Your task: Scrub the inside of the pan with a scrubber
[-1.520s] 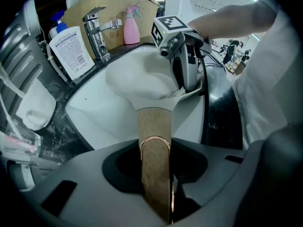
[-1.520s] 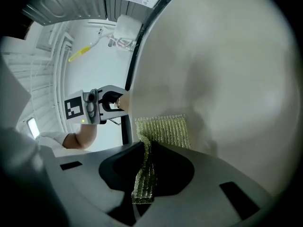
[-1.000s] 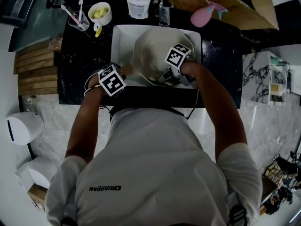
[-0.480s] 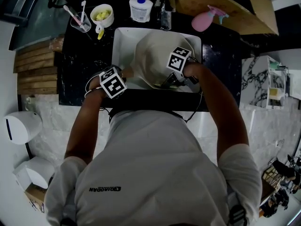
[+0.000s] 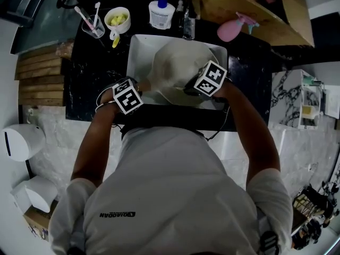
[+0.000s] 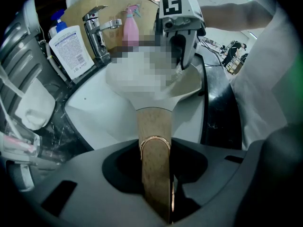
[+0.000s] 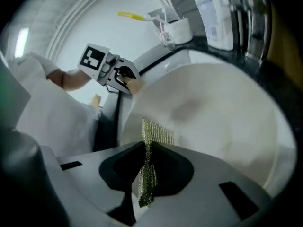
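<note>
A cream pan (image 5: 178, 68) lies tilted in the white sink (image 5: 136, 49). Its wooden handle (image 6: 152, 141) runs back between the jaws of my left gripper (image 6: 154, 174), which is shut on it at the pan's left side (image 5: 139, 85). My right gripper (image 5: 190, 87) reaches into the pan near its right rim, shut on a thin green-gold mesh scrubber (image 7: 149, 157). The scrubber's free end sticks out over the pan's pale inner wall (image 7: 213, 112). From each gripper view I see the other gripper: the right gripper (image 6: 182, 51) across the pan, the left gripper (image 7: 120, 78) at the handle.
A black stone counter (image 5: 87, 81) surrounds the sink. Behind it stand a faucet (image 6: 97, 30), a soap bottle (image 5: 161, 12), a pink spray bottle (image 5: 234, 25), a cup of toothbrushes (image 5: 93, 21) and a small bowl (image 5: 118, 19). My body presses close to the counter's front edge.
My right gripper has rolled and shifted toward the pan's near right rim with the scrubber. The left gripper and the handle have stayed put.
</note>
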Available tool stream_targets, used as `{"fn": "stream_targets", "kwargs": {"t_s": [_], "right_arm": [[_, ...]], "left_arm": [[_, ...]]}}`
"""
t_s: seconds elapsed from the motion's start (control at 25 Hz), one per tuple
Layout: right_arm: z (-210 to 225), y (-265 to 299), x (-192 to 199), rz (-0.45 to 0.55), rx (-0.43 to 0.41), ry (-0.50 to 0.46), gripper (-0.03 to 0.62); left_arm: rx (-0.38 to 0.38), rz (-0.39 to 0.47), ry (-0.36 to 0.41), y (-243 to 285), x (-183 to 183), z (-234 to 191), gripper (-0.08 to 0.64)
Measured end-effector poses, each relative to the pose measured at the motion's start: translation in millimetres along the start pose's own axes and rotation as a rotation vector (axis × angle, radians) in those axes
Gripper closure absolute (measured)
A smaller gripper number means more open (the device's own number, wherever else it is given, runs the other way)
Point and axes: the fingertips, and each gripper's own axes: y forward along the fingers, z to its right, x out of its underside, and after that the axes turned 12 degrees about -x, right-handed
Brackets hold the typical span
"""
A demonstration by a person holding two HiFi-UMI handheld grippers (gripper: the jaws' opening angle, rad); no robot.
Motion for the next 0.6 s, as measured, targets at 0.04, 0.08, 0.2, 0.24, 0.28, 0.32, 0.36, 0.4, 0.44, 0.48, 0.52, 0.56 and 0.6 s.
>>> {"fn": "stream_targets", "kwargs": {"t_s": [0.04,0.08,0.2,0.24,0.28,0.32,0.36,0.4,0.44,0.48,0.52,0.56,0.6], "right_arm": [[13.7,-8.6,-1.7,-0.014,0.113,-0.053,0.522],[26.6,-17.9,-4.4,-0.029,0.224,-0.108,0.522],[48.6,-40.1,-19.1,-0.089,0.472,-0.298,0.522],[54.4,-44.9,-23.7,-0.125,0.545,-0.371,0.522],[61.6,-48.2,-26.9,-0.179,0.623,-0.456,0.522],[69.7,-50.1,-29.3,-0.251,0.703,-0.552,0.522],[77.5,-50.6,-31.2,-0.335,0.778,-0.655,0.522],[84.0,-50.4,-33.1,-0.42,0.843,-0.757,0.522],[88.7,-49.8,-35.5,-0.501,0.895,-0.851,0.522],[91.6,-49.1,-38.5,-0.572,0.935,-0.936,0.522],[93.2,-48.0,-42.1,-0.631,0.965,-1.011,0.522],[94.1,-46.4,-45.9,-0.68,0.986,-1.076,0.522],[94.9,-44.3,-49.5,-0.722,0.999,-1.134,0.522]], "left_arm": [[0.0,-0.001,0.0,-0.2,0.3,0.2,0.416],[0.001,-0.001,0.0,-0.4,0.6,0.3,0.416],[0.001,-0.003,0.0,-0.7,0.9,0.3,0.416],[0.002,-0.003,0.0,-0.7,0.9,0.3,0.416],[0.002,-0.003,-0.001,-0.8,0.9,0.3,0.416],[0.002,-0.004,-0.001,-0.9,1.1,0.2,0.416],[0.003,-0.005,-0.002,-1.1,1.2,0.1,0.416],[0.003,-0.006,-0.003,-1.1,1.3,0.2,0.416],[0.004,-0.006,-0.003,-1.0,1.2,0.4,0.416],[0.004,-0.007,-0.003,-0.8,1.0,0.5,0.416],[0.004,-0.007,-0.002,-0.7,0.6,0.5,0.416],[0.003,-0.006,-0.003,-0.6,0.3,0.4,0.416],[0.003,-0.005,-0.003,-0.6,0.1,0.1,0.416]]}}
